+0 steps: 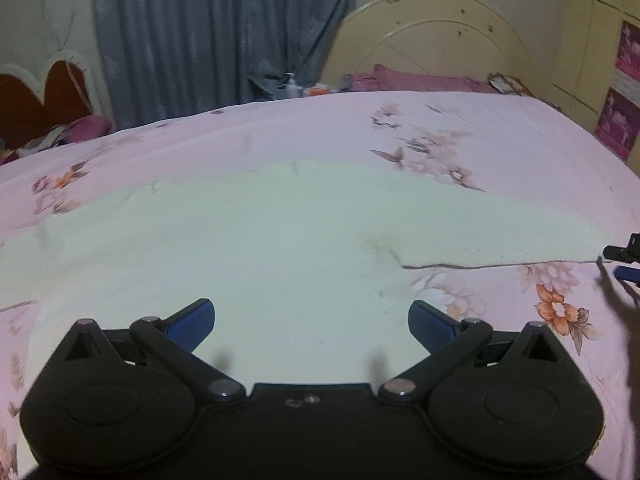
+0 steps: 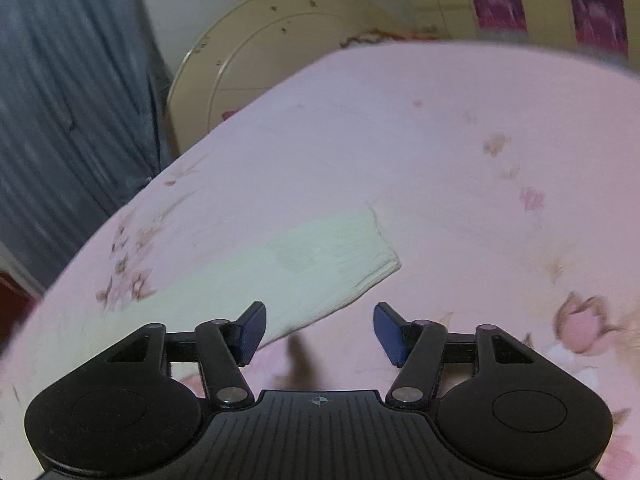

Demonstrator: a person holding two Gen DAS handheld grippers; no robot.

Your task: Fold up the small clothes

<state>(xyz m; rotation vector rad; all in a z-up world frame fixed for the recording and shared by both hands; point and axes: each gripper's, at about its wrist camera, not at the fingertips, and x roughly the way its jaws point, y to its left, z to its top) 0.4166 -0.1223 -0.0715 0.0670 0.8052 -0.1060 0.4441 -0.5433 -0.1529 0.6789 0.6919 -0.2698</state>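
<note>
From your left wrist view, the pale garment (image 1: 256, 232) lies spread flat on the pink floral bedsheet (image 1: 500, 136), body toward you and one sleeve (image 1: 500, 232) running out to 3 o'clock; laid open like this, I judge it is set for a first fold, with none made yet. Your left claw (image 1: 311, 326) hangs over the garment's near body at 6 o'clock, jaws wide apart, nothing between them; whether the blue pads (image 1: 192, 322) touch the cloth you cannot tell from here, though the small shadows beneath suggest a slight gap. At the 3 o'clock edge the tip of your right claw (image 1: 626, 258) shows just beside the sleeve end. At 12 o'clock stand a cream headboard (image 1: 432, 36) and a grey curtain (image 1: 208, 28), well away from the work. From your right wrist view, the sleeve (image 2: 320, 264) slants from 9 o'clock up to its ribbed cuff (image 2: 372, 248) near the centre, lying flat on the bedsheet (image 2: 460, 128). Your right claw (image 2: 320, 332) is parted too, though less widely than the left, and empty: its left pad (image 2: 252, 332) sits over the sleeve's lower edge while its right pad (image 2: 390, 334) is over bare sheet, so it straddles that edge, likely lined up to pinch the sleeve and carry it across the body
</note>
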